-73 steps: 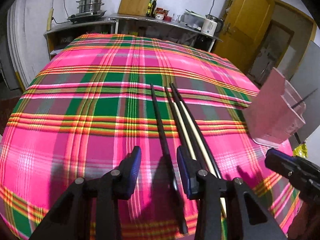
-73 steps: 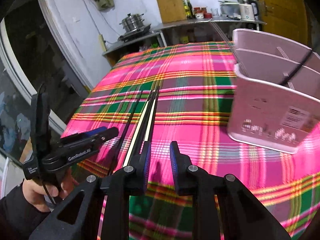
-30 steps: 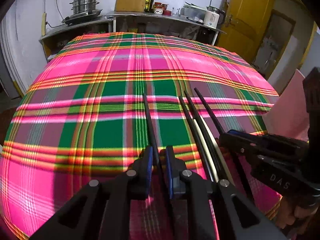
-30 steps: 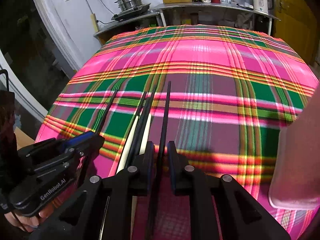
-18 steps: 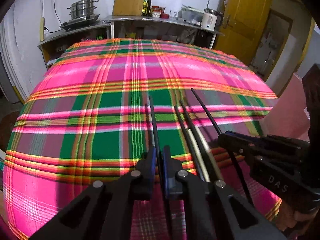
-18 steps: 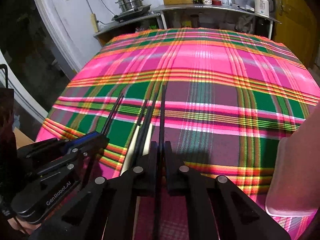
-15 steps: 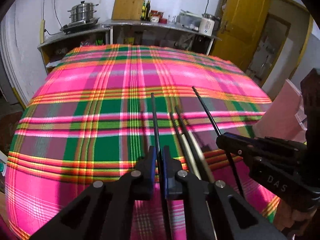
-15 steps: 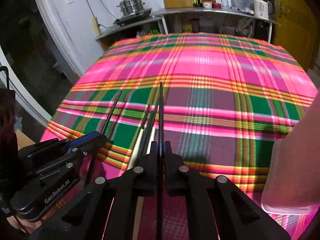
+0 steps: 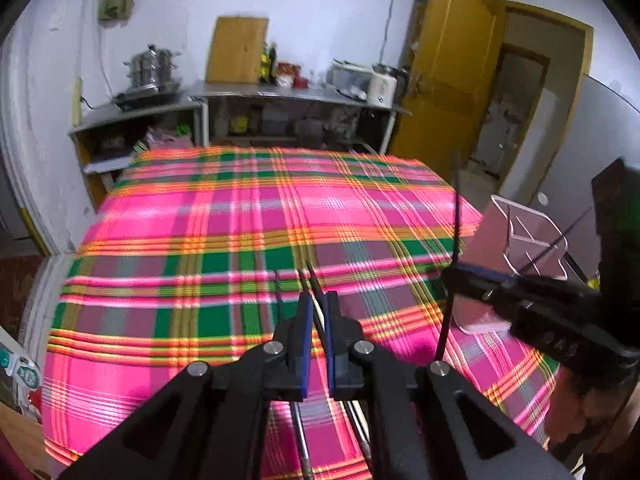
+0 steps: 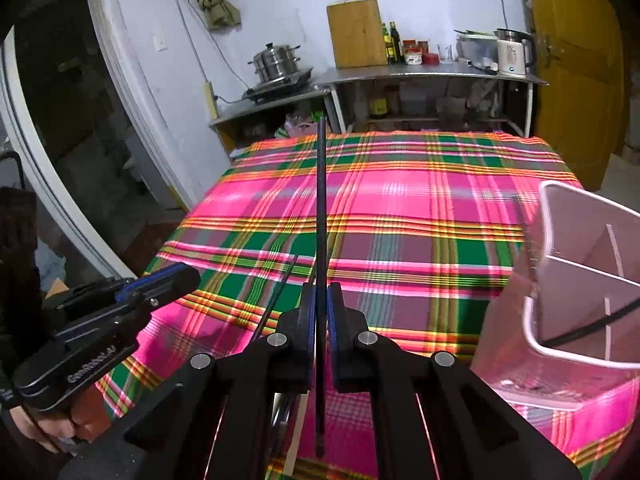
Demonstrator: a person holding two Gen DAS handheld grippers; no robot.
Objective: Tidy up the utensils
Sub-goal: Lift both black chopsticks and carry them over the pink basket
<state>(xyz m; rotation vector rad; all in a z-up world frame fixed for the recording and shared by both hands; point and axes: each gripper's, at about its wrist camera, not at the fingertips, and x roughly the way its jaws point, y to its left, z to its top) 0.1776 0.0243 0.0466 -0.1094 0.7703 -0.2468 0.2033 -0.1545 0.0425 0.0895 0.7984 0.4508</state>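
The left gripper has its blue-padded fingers pinched on a single black chopstick, whose tip pokes out just ahead of the pads, above the pink and green plaid tablecloth; the right gripper is likewise clamped on another black chopstick, which runs straight up the middle of its view toward the far shelf; both held sticks are clear of the cloth. Beneath the left gripper, more chopsticks, dark and one pale, lie on the cloth, largely hidden by the gripper's black frame. To the right stands a translucent pink utensil holder with inner dividers; a thin dark stick already leans in one compartment. A hand grips the left tool's handle at the lower left of the right view. Along the back wall sit a steel steamer pot, a wooden cutting board, bottles and a white electric kettle; a yellow door stands open.
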